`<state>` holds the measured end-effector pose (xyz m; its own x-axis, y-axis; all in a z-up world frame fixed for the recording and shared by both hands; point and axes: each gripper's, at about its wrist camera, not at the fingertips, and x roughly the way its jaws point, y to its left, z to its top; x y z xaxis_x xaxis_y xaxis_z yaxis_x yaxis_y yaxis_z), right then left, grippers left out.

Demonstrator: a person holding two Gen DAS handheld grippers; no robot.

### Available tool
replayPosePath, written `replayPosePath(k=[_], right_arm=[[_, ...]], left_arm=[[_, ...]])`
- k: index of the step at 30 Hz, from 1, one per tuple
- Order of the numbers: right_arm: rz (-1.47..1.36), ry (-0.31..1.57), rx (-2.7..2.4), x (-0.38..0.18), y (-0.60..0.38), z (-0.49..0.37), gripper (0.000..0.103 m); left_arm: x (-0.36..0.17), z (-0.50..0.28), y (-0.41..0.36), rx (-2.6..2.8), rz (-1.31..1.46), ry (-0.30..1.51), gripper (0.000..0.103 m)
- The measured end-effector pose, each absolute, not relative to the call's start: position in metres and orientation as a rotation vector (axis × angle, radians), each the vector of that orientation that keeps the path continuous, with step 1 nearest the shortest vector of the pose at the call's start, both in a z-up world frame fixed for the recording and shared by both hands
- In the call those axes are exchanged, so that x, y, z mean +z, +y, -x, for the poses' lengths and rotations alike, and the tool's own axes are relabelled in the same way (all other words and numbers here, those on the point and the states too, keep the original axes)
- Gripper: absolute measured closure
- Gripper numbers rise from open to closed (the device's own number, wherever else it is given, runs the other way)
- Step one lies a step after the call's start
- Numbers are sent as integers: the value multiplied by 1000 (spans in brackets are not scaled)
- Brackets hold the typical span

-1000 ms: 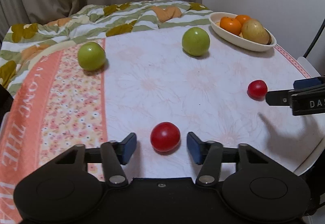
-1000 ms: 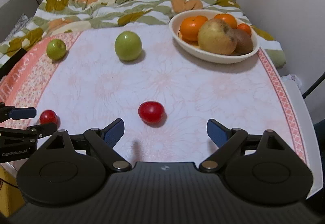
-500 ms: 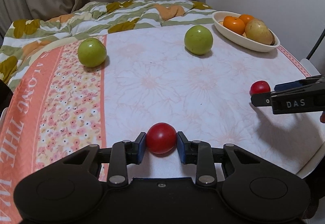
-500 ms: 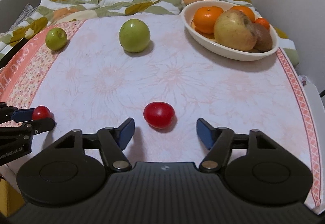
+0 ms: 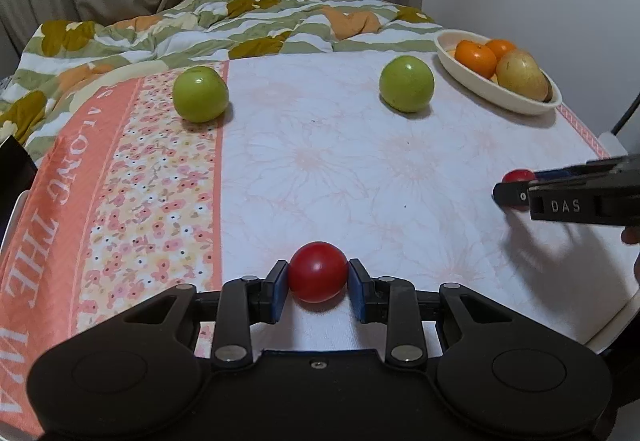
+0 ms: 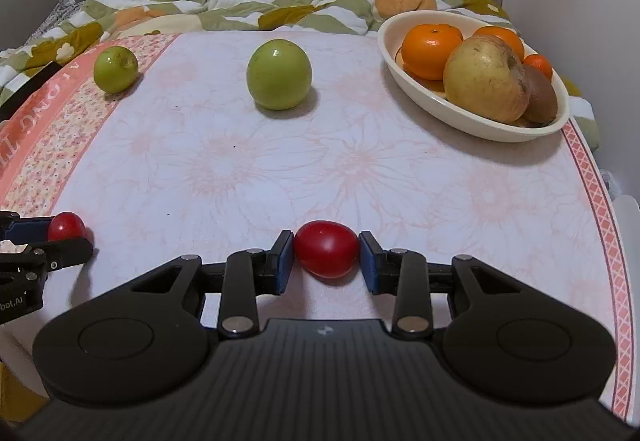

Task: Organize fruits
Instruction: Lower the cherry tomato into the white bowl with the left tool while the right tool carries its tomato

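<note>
My left gripper (image 5: 318,281) is shut on a round red tomato (image 5: 318,271) that rests on the tablecloth near the front edge. My right gripper (image 6: 326,259) is shut on an oval red tomato (image 6: 327,254), also low on the cloth. Each gripper shows from the side in the other's view: the right gripper (image 5: 516,185) around its tomato (image 5: 518,176), the left gripper (image 6: 64,237) around its tomato (image 6: 66,226). Two green apples (image 6: 279,75) (image 6: 115,68) lie farther back. A cream bowl (image 6: 500,129) at the back right holds oranges, a yellow apple and a kiwi.
A floral pink and white tablecloth (image 6: 240,161) covers the table, with a salmon lettered band on the left. A green and white quilt (image 6: 260,1) is bunched behind it, before curtains. The table's right edge (image 6: 624,209) lies near a wall.
Both grippers closed from open onto their red tomatoes, the left one first. The right gripper moved forward and down to bring its tomato between its pads.
</note>
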<state>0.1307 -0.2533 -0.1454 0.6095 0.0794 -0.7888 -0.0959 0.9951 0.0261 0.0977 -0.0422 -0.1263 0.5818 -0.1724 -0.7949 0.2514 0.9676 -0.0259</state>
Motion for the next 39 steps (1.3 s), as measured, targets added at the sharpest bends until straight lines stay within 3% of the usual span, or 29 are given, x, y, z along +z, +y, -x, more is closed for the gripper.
replayPosePath(k=[24,39], right_arm=[[-121,827,3,-45,-305,-109,53],[-97,768,14,1,-407,-184,53]], left_arm=[[-25,-120,-72,-300,-72,765,68],[5,-199,-159,-311,-24,747,68]])
